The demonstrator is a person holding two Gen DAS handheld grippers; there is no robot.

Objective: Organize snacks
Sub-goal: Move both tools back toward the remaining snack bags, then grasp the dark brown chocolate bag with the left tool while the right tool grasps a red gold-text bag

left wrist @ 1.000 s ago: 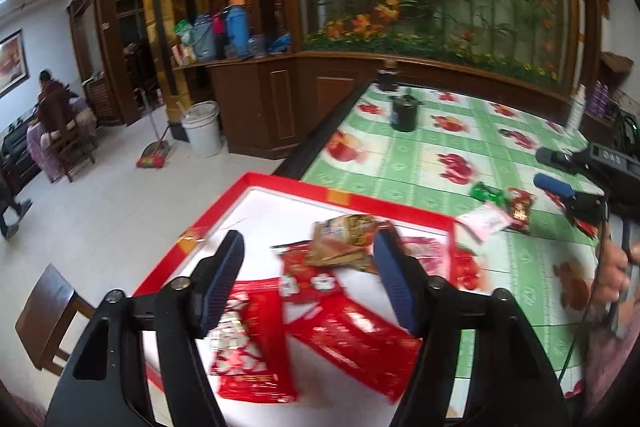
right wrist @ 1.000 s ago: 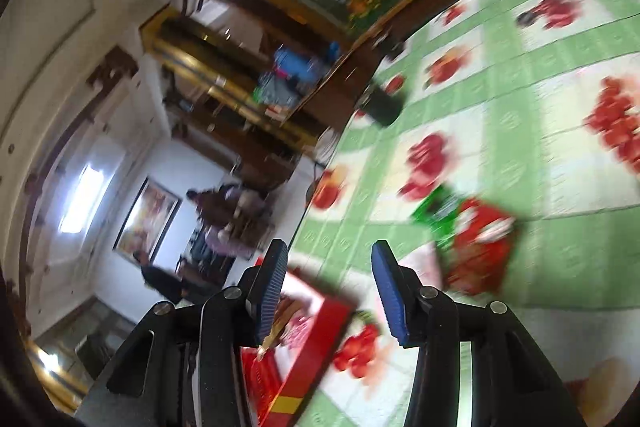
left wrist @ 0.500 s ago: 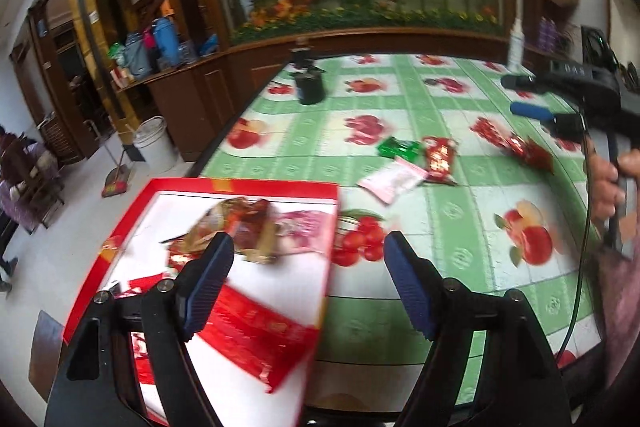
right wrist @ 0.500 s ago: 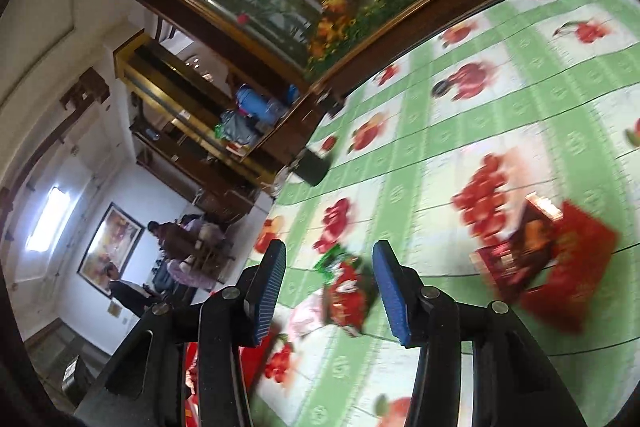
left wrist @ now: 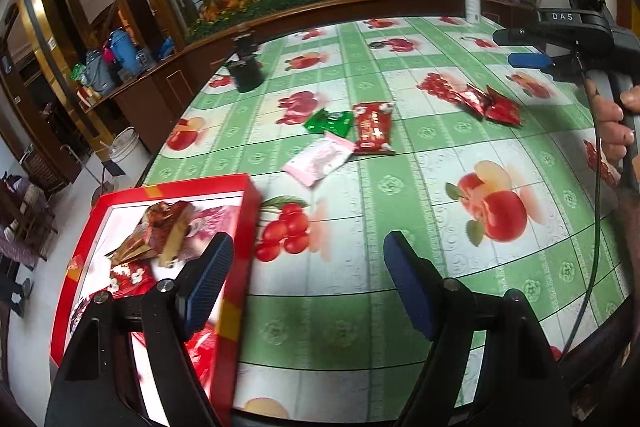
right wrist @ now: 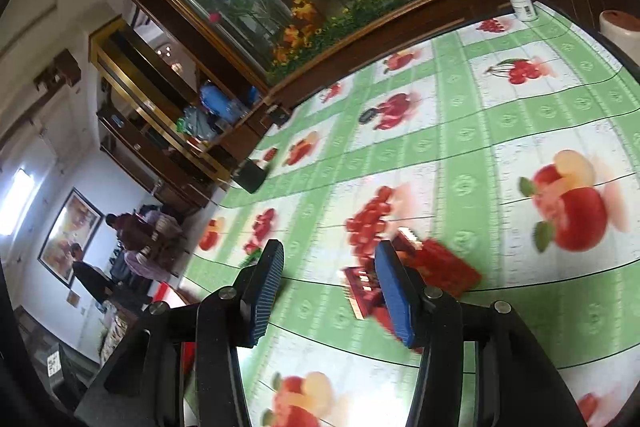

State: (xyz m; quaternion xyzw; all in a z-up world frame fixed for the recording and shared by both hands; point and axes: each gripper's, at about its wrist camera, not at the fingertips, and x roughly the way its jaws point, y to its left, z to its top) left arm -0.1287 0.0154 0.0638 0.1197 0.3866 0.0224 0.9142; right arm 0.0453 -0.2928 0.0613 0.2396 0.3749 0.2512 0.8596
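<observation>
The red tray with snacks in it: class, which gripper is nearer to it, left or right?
Left. The left gripper hangs over the red tray's edge; the right gripper is far across the table, above the loose red packets.

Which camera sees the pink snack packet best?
The left wrist view. The pink snack packet lies in plain sight there on the green tablecloth, touching the red packet, with the green packet just beyond it. The right wrist view does not show it: that camera looks at another patch of table.
</observation>
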